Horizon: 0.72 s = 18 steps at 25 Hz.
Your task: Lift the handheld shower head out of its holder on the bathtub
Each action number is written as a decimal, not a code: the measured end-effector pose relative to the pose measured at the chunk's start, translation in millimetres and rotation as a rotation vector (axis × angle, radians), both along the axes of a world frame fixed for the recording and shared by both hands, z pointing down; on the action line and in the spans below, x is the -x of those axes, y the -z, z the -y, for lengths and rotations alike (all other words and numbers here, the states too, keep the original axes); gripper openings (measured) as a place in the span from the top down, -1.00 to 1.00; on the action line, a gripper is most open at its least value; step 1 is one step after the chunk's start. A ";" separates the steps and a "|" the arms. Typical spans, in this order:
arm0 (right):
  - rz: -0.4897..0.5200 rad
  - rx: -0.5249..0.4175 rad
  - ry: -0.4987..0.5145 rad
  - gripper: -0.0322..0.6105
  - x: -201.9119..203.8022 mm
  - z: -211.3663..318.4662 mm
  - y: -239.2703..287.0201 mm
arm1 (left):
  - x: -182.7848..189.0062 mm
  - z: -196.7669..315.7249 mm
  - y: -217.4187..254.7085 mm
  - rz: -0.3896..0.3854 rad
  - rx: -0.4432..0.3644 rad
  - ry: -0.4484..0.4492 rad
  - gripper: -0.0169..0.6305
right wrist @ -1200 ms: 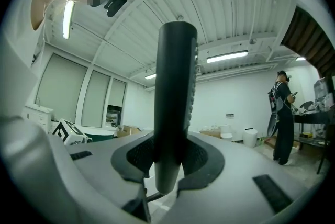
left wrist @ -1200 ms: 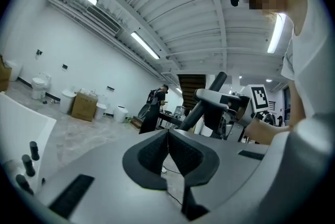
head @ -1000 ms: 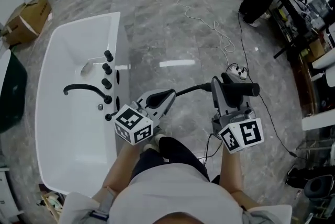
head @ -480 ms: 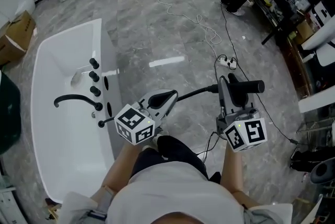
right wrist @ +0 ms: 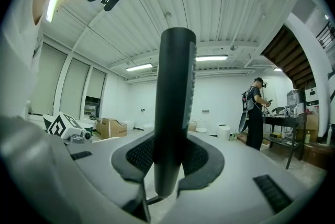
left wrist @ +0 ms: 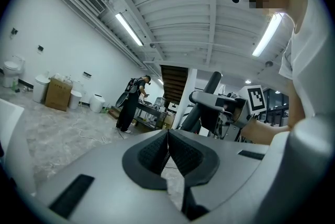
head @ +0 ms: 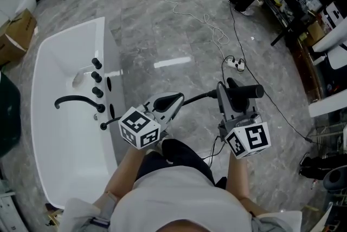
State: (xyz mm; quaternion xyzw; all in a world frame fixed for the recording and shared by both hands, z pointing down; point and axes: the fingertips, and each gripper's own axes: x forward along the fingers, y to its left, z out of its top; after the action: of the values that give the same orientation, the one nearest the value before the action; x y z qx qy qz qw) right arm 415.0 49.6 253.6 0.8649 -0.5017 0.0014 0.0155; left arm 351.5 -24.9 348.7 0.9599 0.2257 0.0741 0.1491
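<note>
Matte black cylindrical handheld shower head (head: 246, 91) (right wrist: 175, 102) sits crosswise in the right gripper (head: 222, 92) (right wrist: 167, 155), pads pinching it, over the grey marble floor (head: 162, 25), well apart from the white bathtub (head: 103, 41). Left gripper (head: 176, 100) (left wrist: 168, 149) pads are pressed together by the thin black hose (head: 200, 96).

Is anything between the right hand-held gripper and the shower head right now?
Nothing visible. The right hand-held gripper is shut on the shower head, holding it clear of the bathtub, with its hose running back toward the tub.
</note>
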 end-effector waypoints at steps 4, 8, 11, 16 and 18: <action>0.009 -0.005 0.007 0.53 2.7 3.0 -2.5 | 0.7 0.2 0.9 -0.001 -0.001 -0.001 0.91; 0.014 0.000 0.007 0.53 0.5 2.3 -4.2 | -2.0 -1.5 0.7 0.002 -0.001 -0.002 0.91; 0.016 0.004 0.007 0.53 1.8 5.3 -7.8 | -1.3 1.4 -2.5 0.005 0.003 -0.003 0.91; 0.018 0.013 -0.001 0.53 -1.9 2.9 -10.6 | -4.6 -0.4 -3.0 0.006 0.005 -0.008 0.91; 0.020 0.014 -0.006 0.53 -2.1 0.7 -9.6 | -4.3 -1.7 -0.7 0.006 0.005 -0.008 0.91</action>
State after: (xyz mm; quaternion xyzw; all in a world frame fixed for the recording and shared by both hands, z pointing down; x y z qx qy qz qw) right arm 417.1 48.9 263.2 0.8662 -0.4993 0.0136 0.0163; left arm 355.7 -23.2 349.4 0.9584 0.2292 0.0771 0.1518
